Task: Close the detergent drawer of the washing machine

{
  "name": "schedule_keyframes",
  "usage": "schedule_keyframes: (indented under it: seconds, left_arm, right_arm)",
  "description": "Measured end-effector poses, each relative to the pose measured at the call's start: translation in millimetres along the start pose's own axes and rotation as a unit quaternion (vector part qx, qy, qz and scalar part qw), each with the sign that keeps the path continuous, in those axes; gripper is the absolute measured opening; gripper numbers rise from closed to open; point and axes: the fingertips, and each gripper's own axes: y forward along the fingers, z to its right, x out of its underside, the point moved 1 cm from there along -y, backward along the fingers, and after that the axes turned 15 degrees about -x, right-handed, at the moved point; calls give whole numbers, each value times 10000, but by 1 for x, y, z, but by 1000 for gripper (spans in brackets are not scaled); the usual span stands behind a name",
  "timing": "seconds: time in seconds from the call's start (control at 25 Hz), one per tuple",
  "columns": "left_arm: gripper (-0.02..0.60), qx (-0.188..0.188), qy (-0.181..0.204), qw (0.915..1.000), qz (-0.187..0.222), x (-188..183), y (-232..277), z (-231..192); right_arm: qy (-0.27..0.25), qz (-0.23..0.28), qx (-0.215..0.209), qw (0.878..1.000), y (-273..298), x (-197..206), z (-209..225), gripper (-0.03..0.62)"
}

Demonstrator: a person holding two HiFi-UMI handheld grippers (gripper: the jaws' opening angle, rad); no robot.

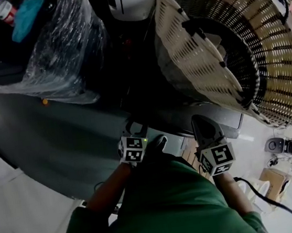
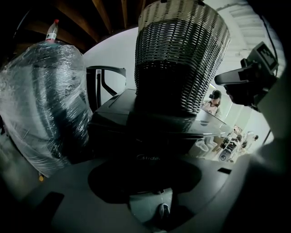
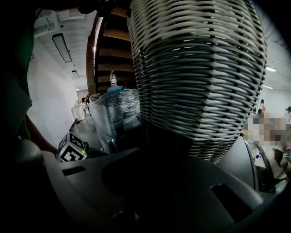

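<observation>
The dark washing machine [image 1: 86,142] lies below me, and its front with a brand mark [image 2: 148,158] fills the middle of the left gripper view. A pale grey part [image 1: 175,144], apparently the detergent drawer, juts from the machine's front edge between my two grippers. My left gripper [image 1: 135,126] points at that edge just left of it, with its jaws together and nothing between them. My right gripper [image 1: 203,126] is to the right, tapering to one dark tip at the front panel, also empty. Dark shadow hides the jaw tips in both gripper views.
A tall wicker basket [image 1: 233,50] stands on the machine top, right above the right gripper. A bundle wrapped in clear plastic [image 1: 37,47] sits to the left with a bottle [image 1: 2,9] on top. Pale floor with small appliances [image 1: 282,147] lies at the right.
</observation>
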Motion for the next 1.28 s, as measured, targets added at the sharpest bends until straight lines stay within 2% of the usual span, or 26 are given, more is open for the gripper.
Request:
schedule_keyframes:
  seconds: [0.32,0.44,0.76,0.88,1.08,1.28]
  left_arm:
    - [229,-38,-58,10000,-35,-1,2,0]
    - [229,-70,-61,9999,-122,-4,6,1]
    - [227,14,-68,10000,-50,-1,3,1]
    - [225,177,-94,9998,-51,-2,-3,3]
    - [225,236,88,9989,408,-21,-35,-2]
    - [191,268,43,9916,1268,-67,-99,-6]
  right_arm:
    - [15,-138,49,9999,-6,-2,3,26]
    - [-19,25,70,10000,-6,-2,4,26]
    - [-171,191,5,9997,-12,-8,-15,26]
    - [-153,173,-9,9997,-18,-6,-23,26]
    - [-272,448,37,9986,-26,-14,-33,25]
    - [-172,761,60,9969,-37,-20,-48,26]
